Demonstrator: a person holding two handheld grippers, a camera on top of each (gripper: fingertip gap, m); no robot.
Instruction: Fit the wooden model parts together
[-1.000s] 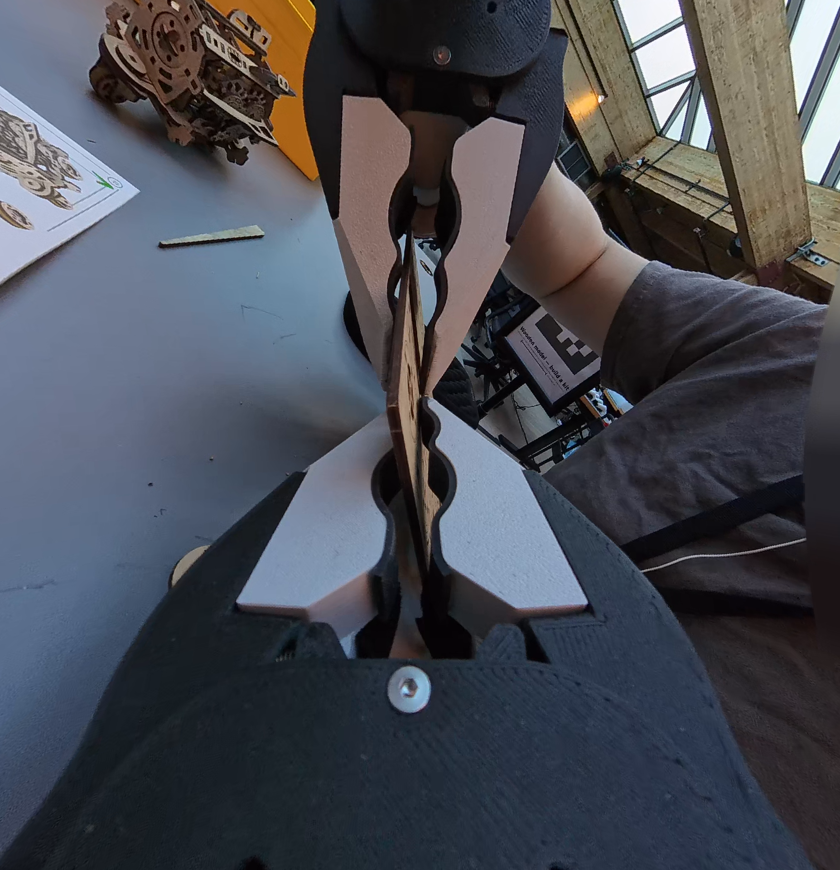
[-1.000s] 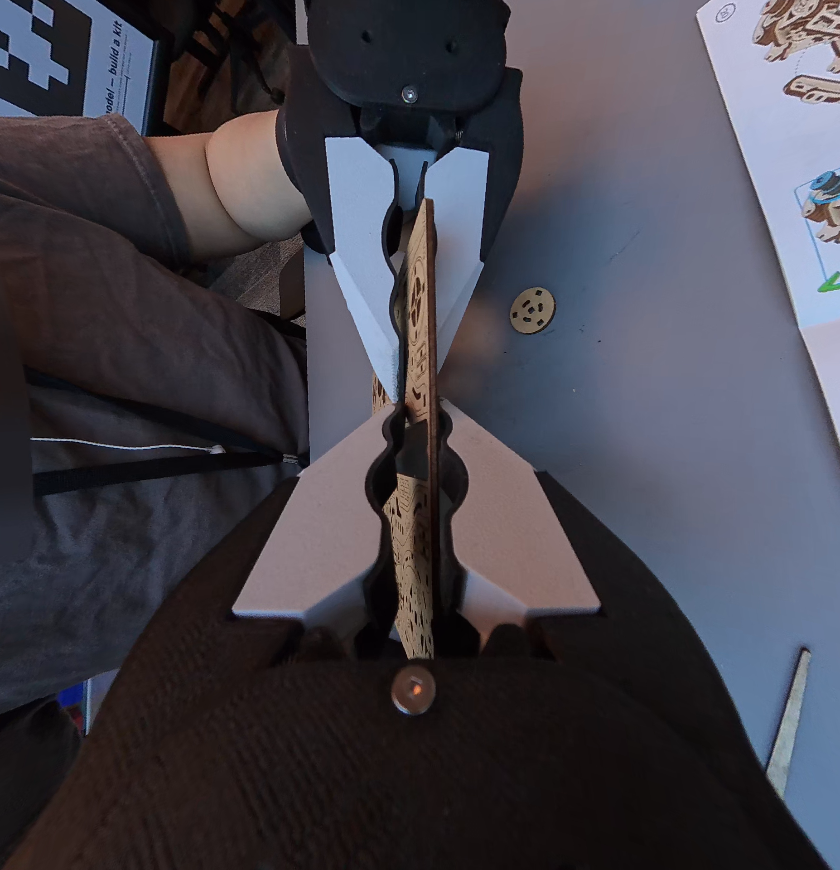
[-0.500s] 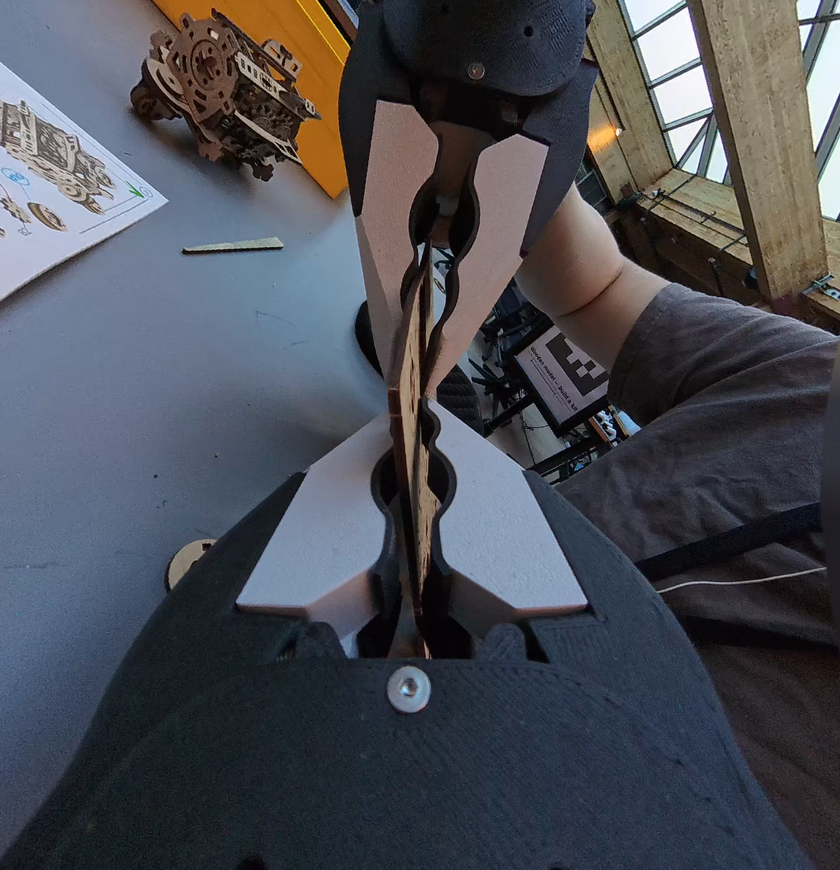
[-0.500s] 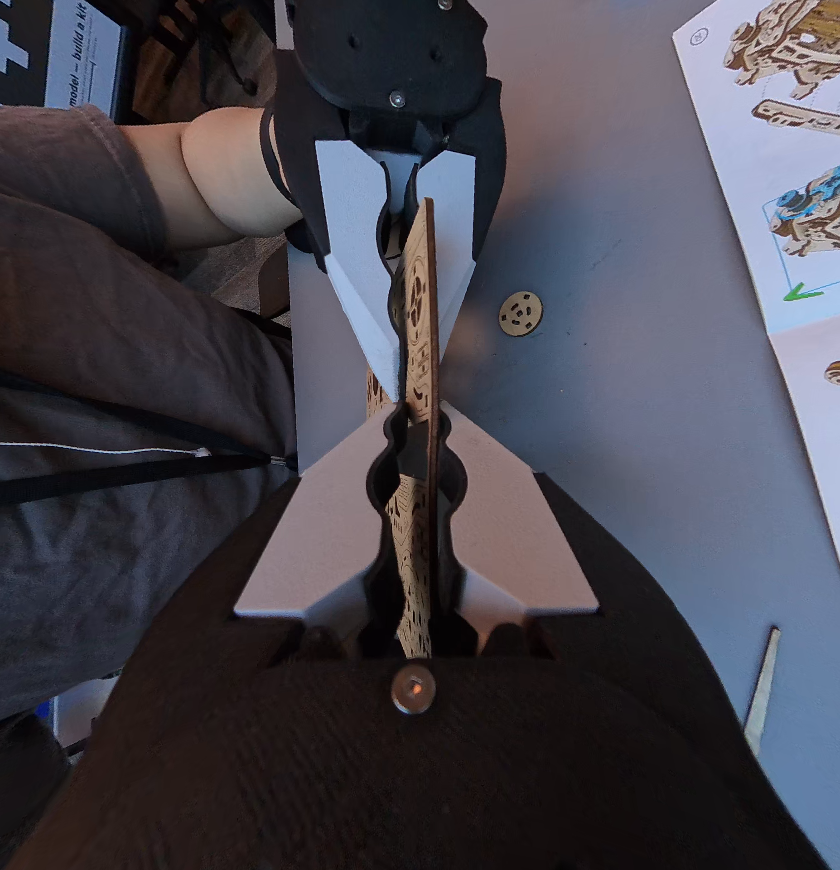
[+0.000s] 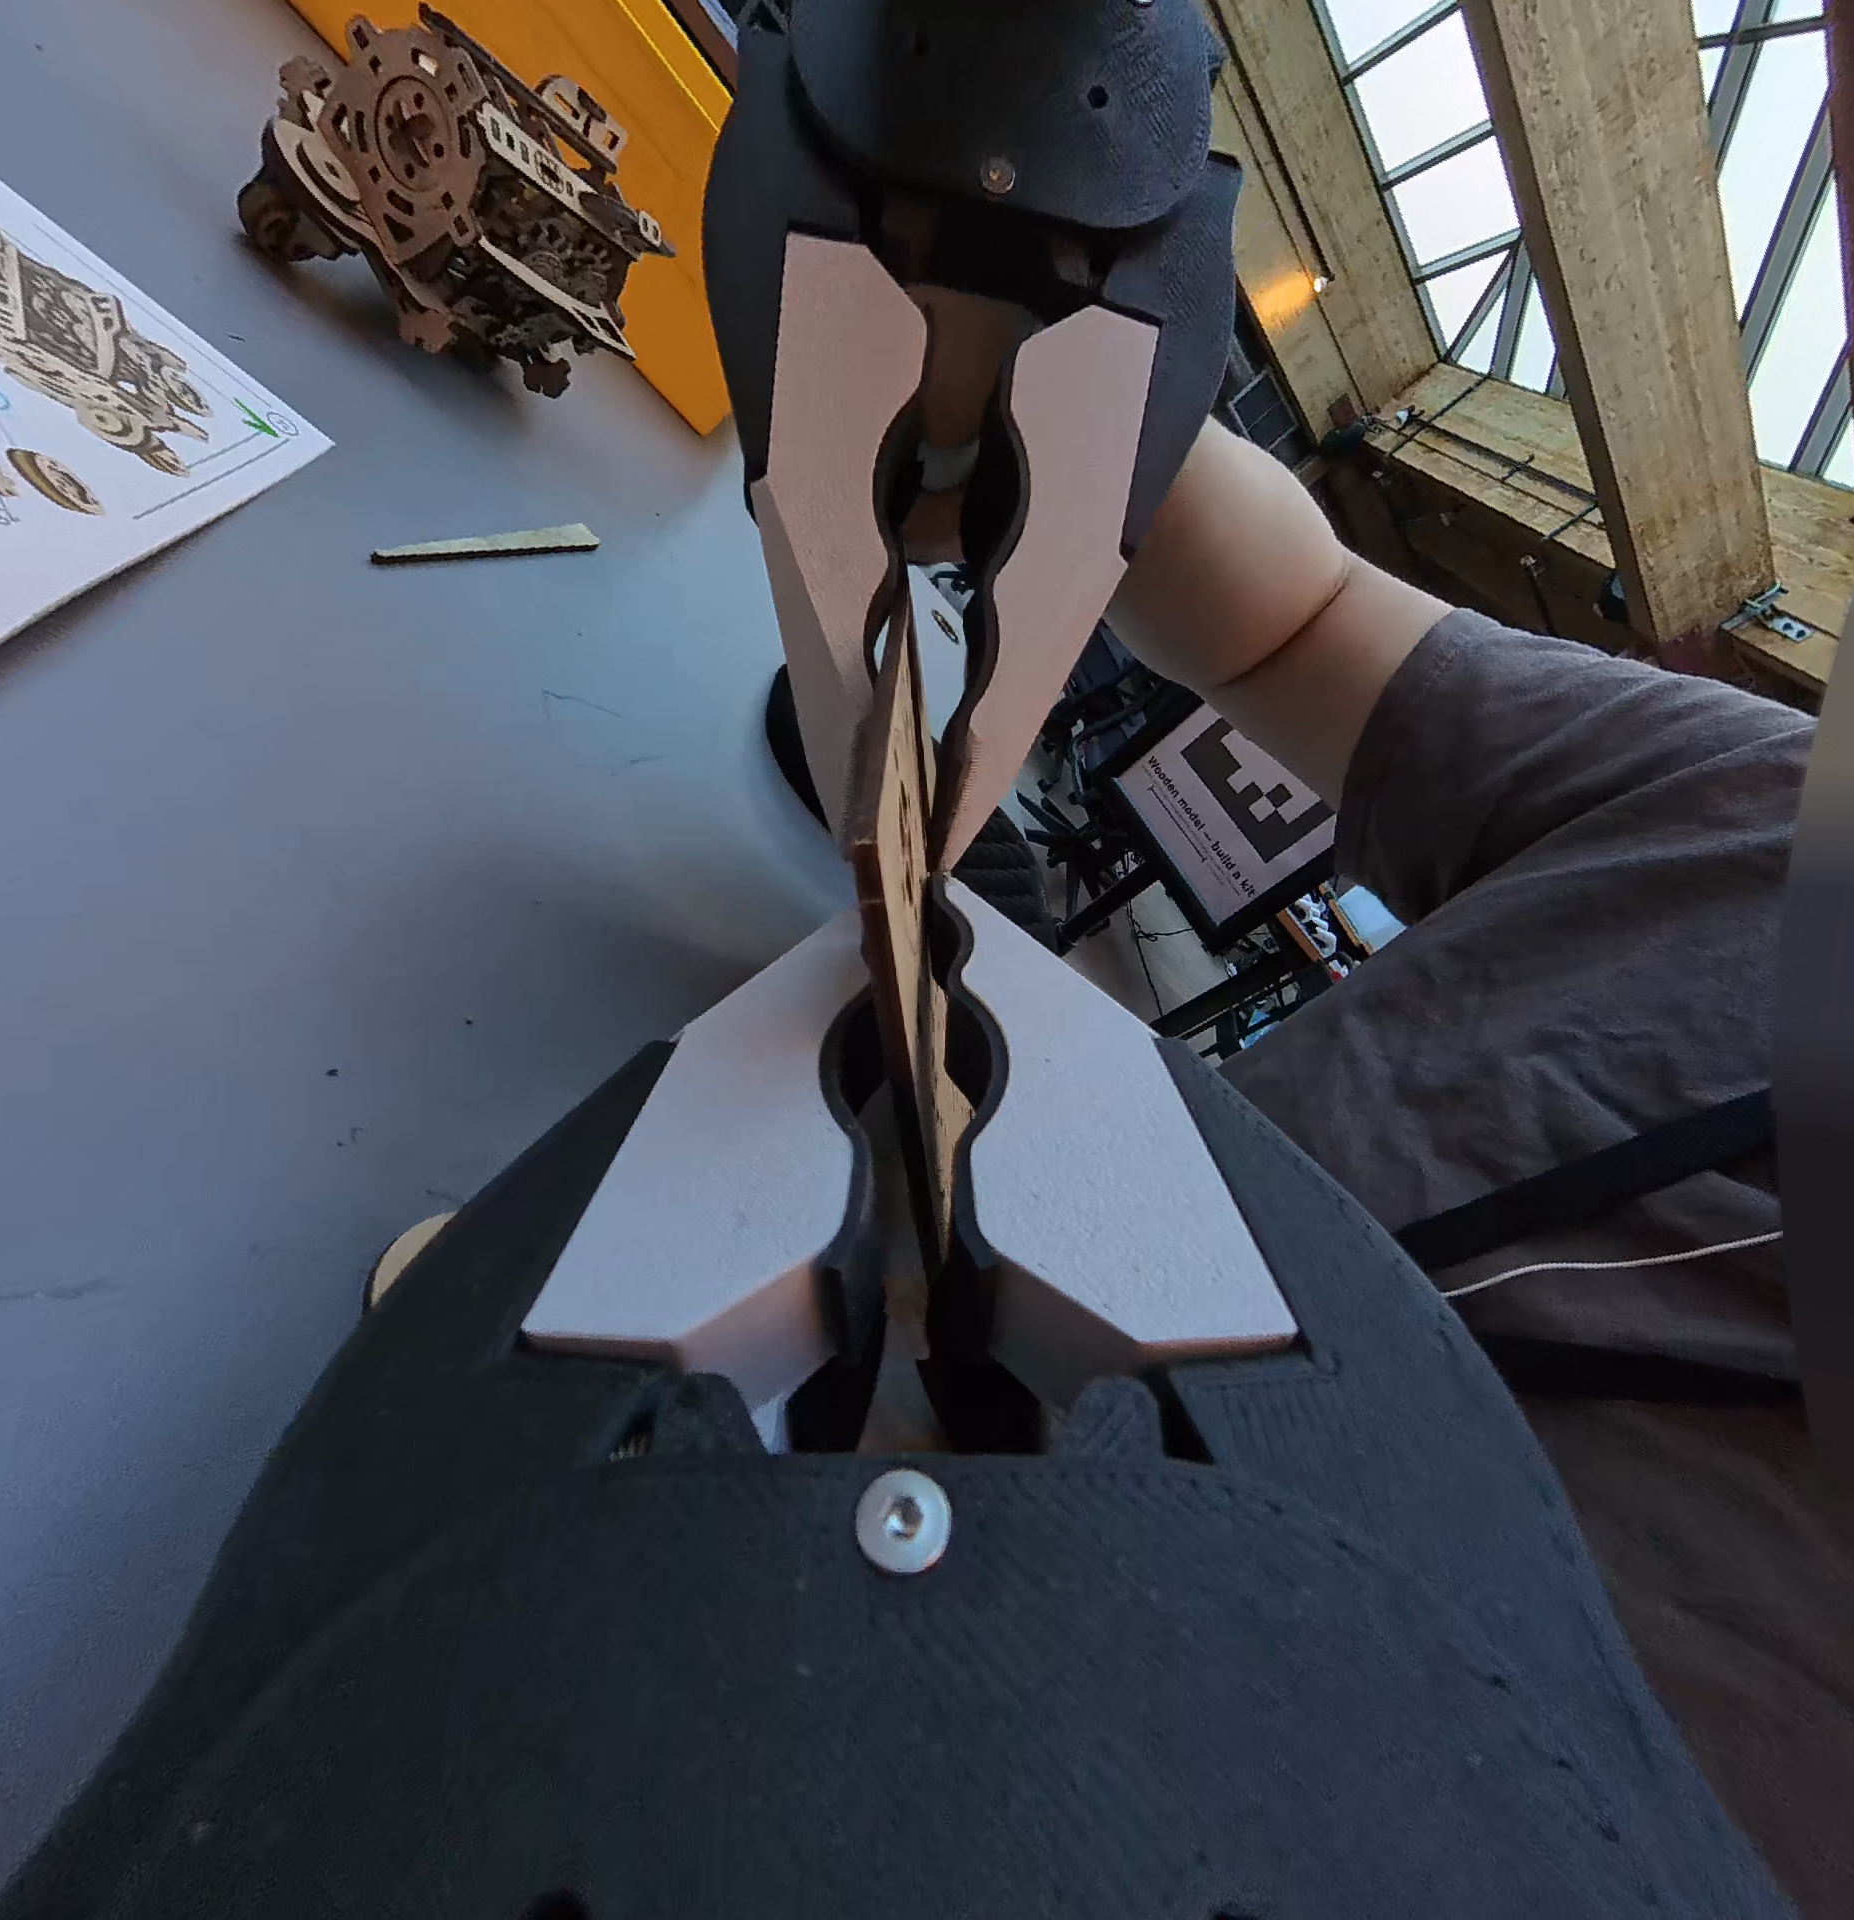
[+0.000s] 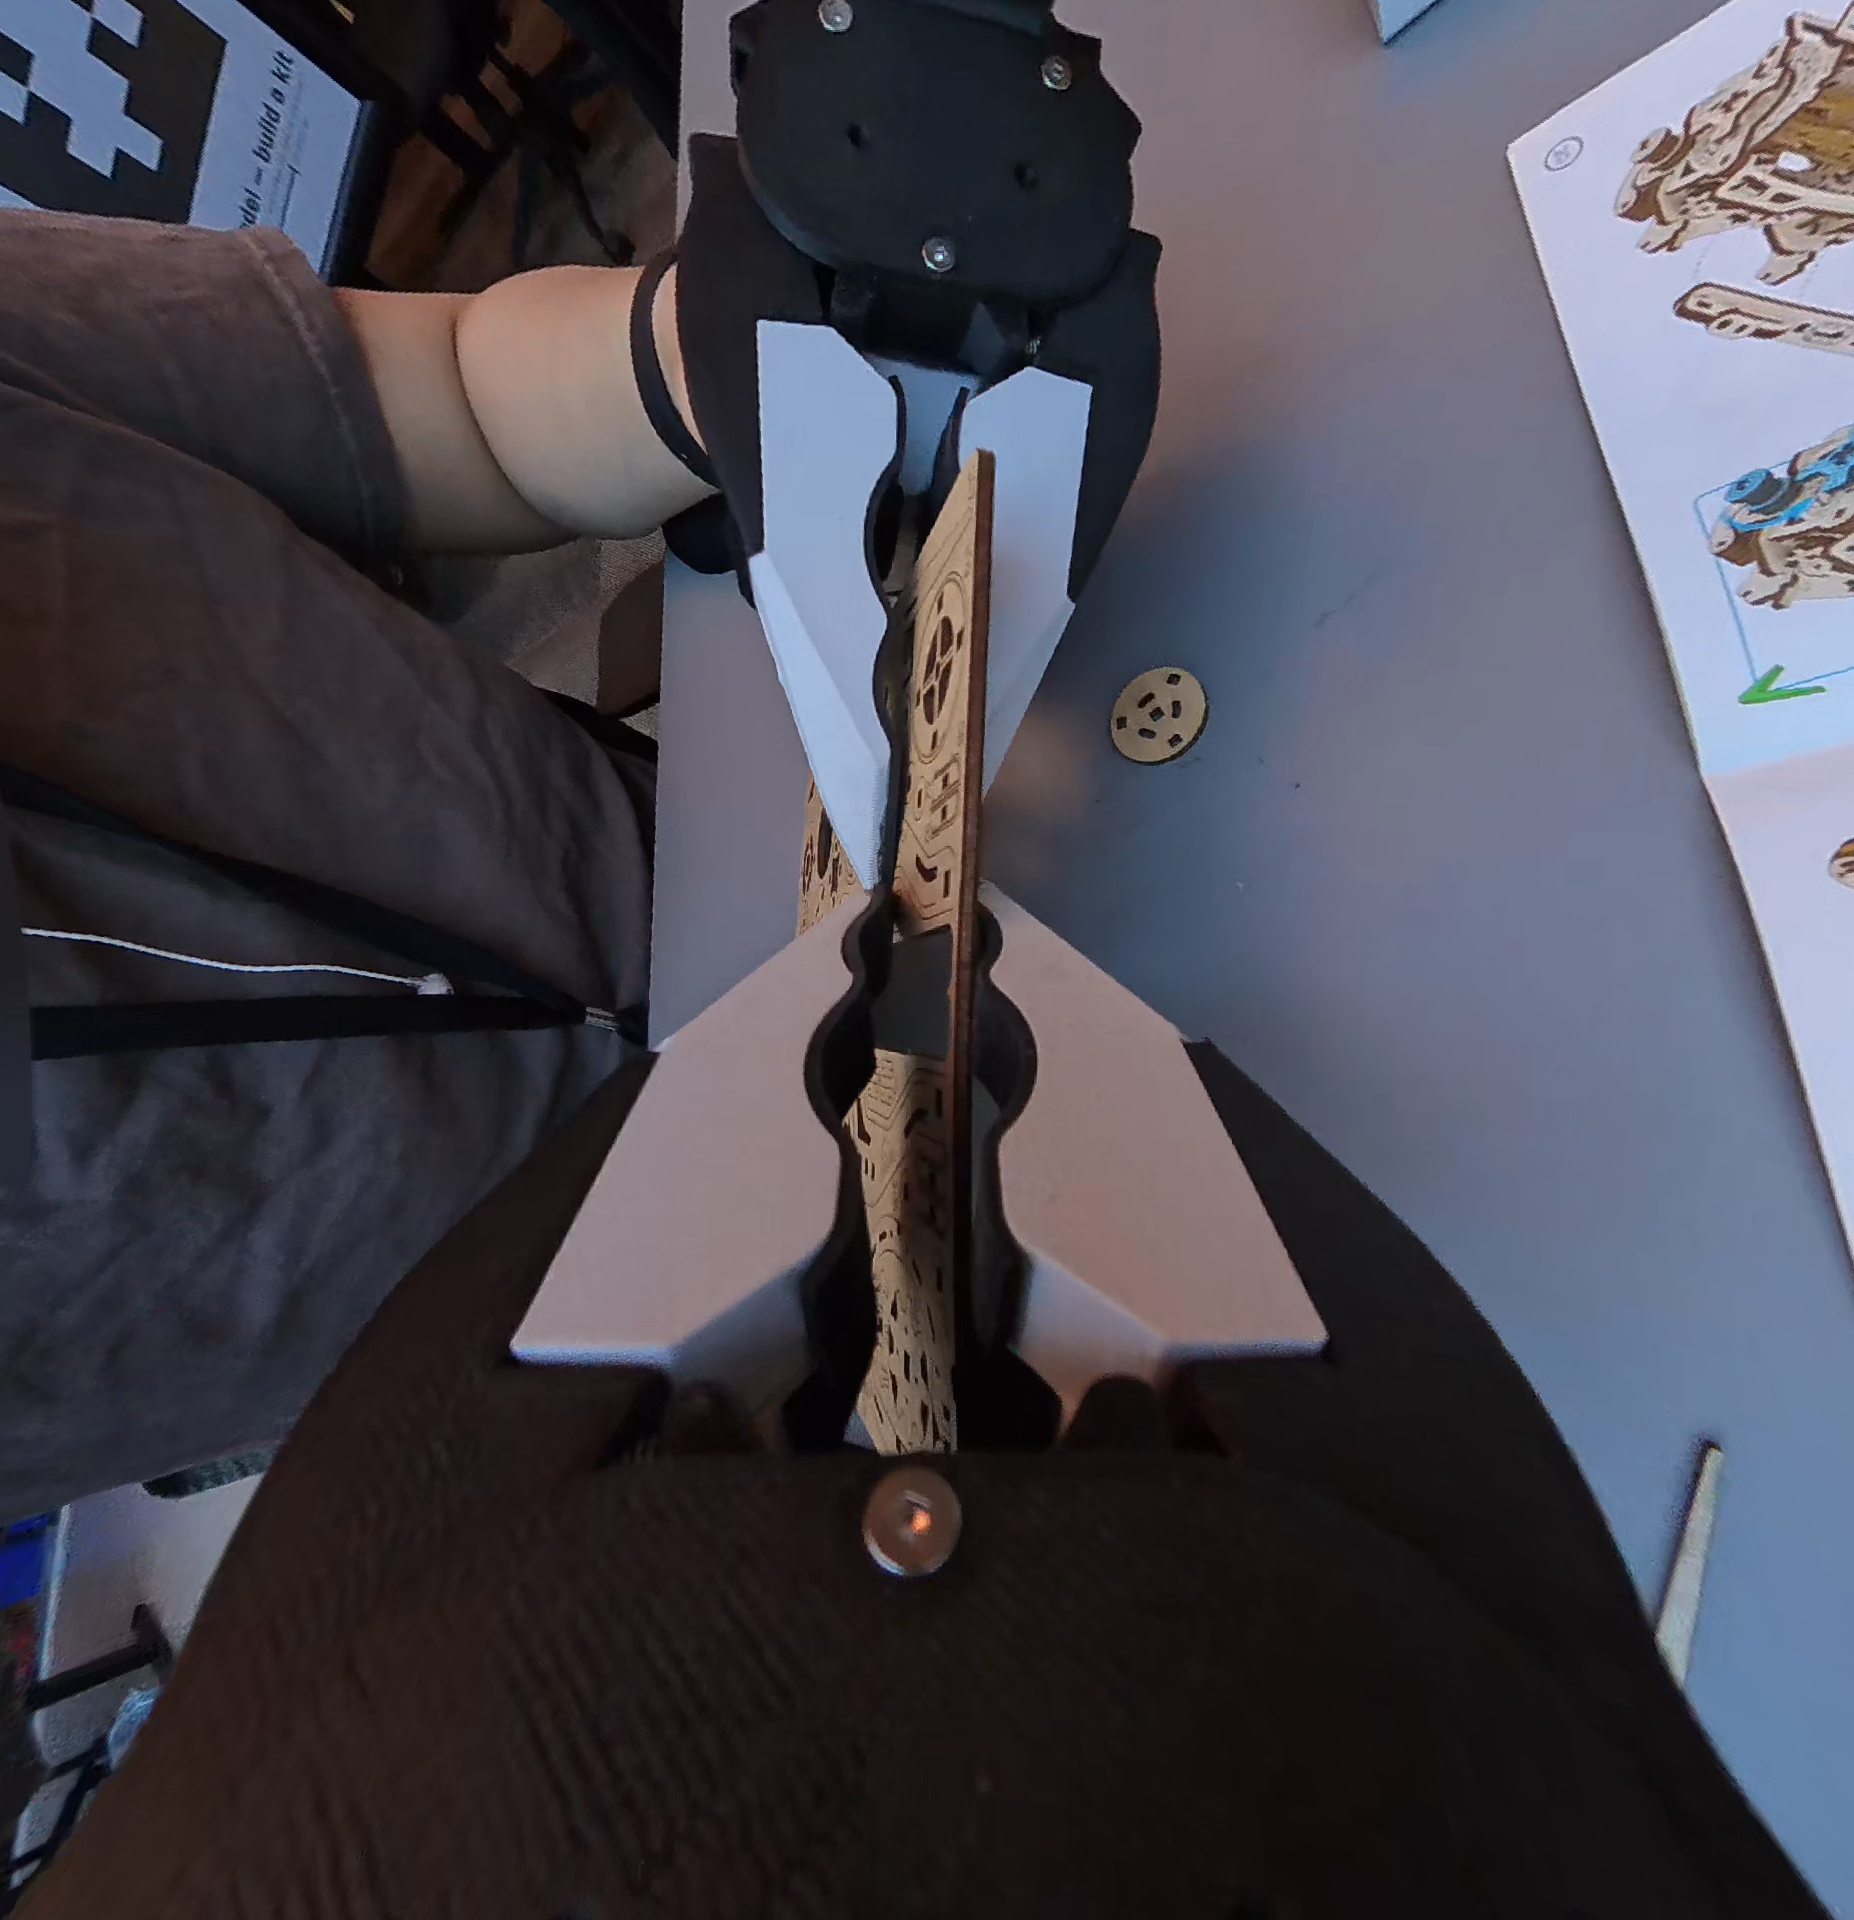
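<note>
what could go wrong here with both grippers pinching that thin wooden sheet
1. Both the left gripper and right gripper clamp the thin laser-cut sheet edge-on; any twist between them could probably snap it.
2. The sheet is held over the table edge, so a slip might drop it off the table.

Dark grey matte tabletop (image 5: 227, 831) under everything; white printed instruction sheet (image 5: 61, 416) with model drawings lies flat at the left of the left wrist view — same sheet (image 6: 1733, 468) along the right edge of the right wrist view. Yellow box (image 5: 632, 135) stands on the table at the far side; black-and-white marker placard (image 5: 1229, 805) sits off the table edge, lower down; pale timber beams and a window grid (image 5: 1629, 312) overhead; person's grey-brown sleeve (image 6: 175, 623) left of the table edge.
</note>
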